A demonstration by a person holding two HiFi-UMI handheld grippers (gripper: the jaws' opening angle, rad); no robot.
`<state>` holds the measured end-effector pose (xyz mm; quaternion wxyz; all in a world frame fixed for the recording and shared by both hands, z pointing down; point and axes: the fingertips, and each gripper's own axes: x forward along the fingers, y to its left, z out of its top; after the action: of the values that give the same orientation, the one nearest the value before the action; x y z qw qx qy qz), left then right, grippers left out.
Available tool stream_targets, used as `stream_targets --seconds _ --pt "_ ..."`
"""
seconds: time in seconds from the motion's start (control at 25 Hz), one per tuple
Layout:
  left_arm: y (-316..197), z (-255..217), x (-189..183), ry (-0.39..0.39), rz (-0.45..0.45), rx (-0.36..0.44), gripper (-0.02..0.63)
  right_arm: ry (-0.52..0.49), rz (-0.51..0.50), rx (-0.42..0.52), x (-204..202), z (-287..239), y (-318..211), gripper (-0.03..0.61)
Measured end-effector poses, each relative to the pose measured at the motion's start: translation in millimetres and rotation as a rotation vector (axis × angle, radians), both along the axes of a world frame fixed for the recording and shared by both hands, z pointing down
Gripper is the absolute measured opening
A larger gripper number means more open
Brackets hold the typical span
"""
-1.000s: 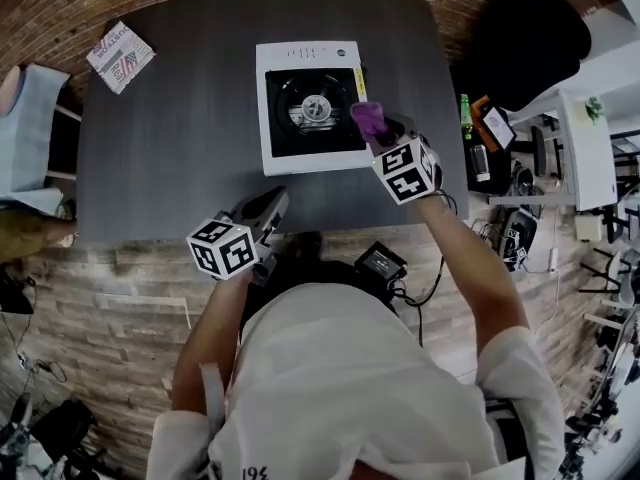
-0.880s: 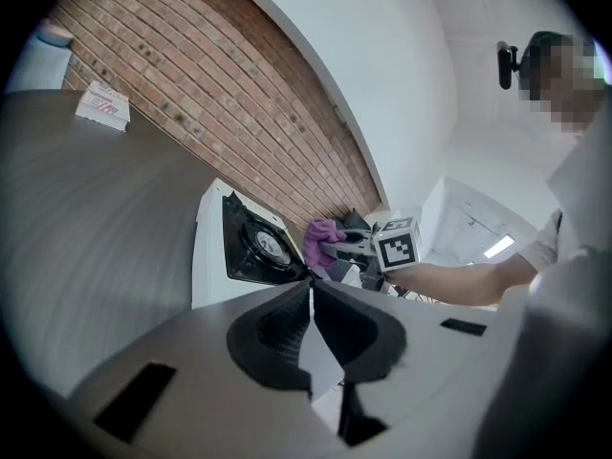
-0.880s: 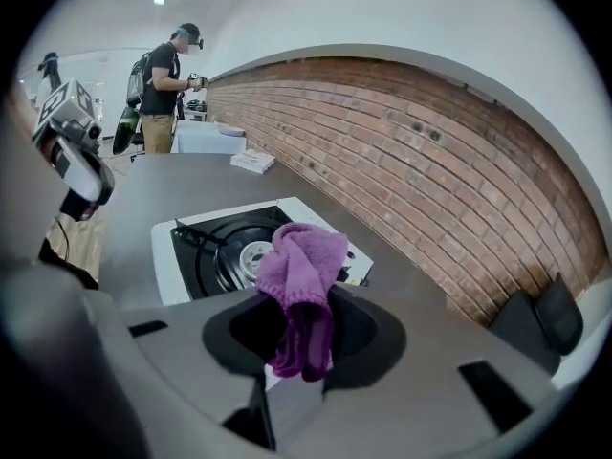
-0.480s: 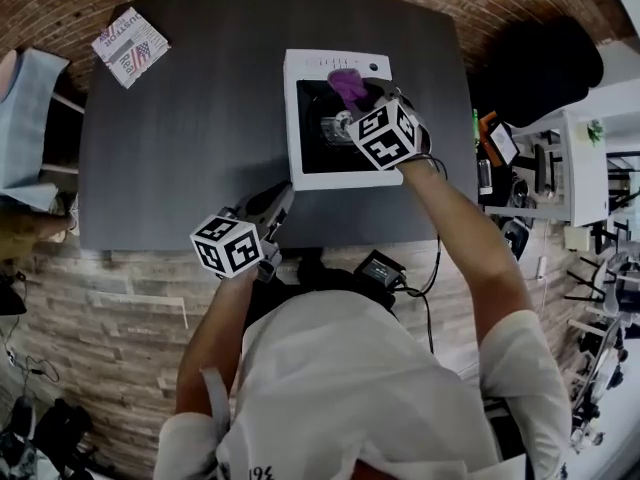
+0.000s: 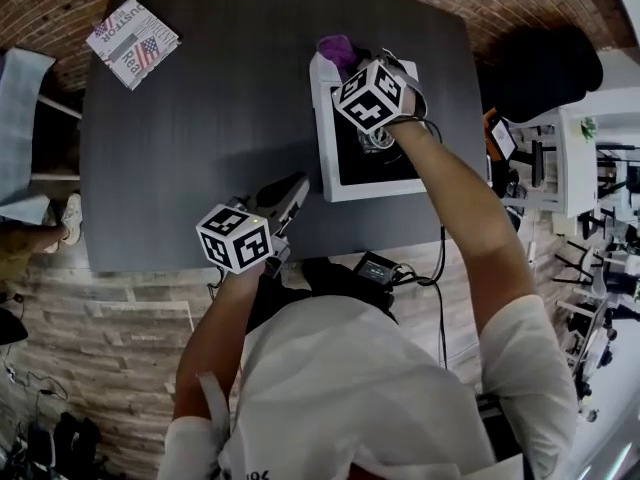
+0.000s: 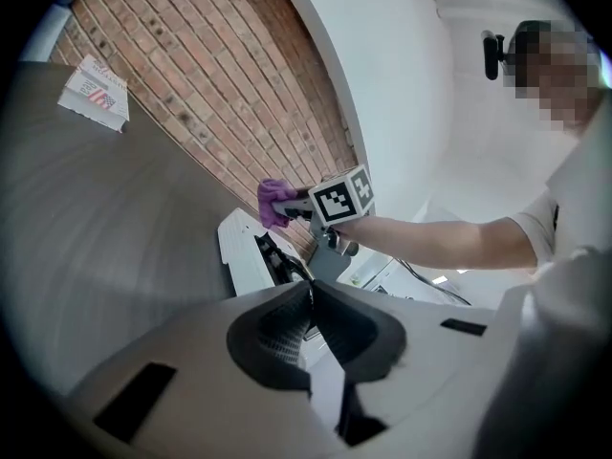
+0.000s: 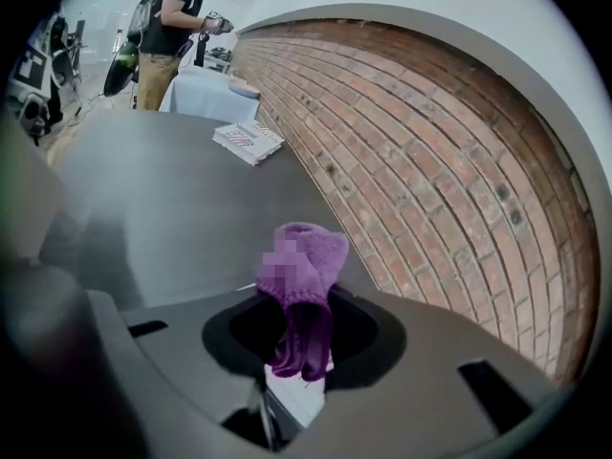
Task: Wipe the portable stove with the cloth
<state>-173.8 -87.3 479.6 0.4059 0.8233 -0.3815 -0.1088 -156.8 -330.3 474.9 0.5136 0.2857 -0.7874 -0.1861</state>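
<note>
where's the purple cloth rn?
Head view: the purple knitted cloth is clamped in the right gripper, over the far left corner of the white portable stove on the dark grey table.

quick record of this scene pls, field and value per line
right gripper: shut on purple cloth, over the far left corner of the portable stove
left gripper: shut, empty, near the front edge of the table
stove: white, on the dark table
cloth touching stove: cannot tell
other: printed booklet at the table's far left corner
</note>
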Motion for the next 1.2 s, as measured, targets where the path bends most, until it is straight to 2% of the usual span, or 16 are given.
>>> stream_targets --seconds 0.24,0.44,0.6,0.84,1.2 --pt "3 0 -28 0.012 -0.015 -0.005 0.018 0.186 -0.055 0.099 -36 11 -38 0.114" --pt "14 13 -45 0.026 -0.034 -0.034 0.018 0.311 -0.063 0.039 -33 57 -24 0.114" --pt "15 18 -49 0.043 -0.028 -0.038 0.018 0.334 -0.090 0.034 -38 68 -8 0.114" --pt "11 13 -35 0.058 0.011 -0.021 0.018 0.347 -0.119 0.015 -42 68 9 0.112" --pt "10 9 -26 0.060 0.048 -0.016 0.018 0.363 -0.218 0.056 -39 77 49 0.112"
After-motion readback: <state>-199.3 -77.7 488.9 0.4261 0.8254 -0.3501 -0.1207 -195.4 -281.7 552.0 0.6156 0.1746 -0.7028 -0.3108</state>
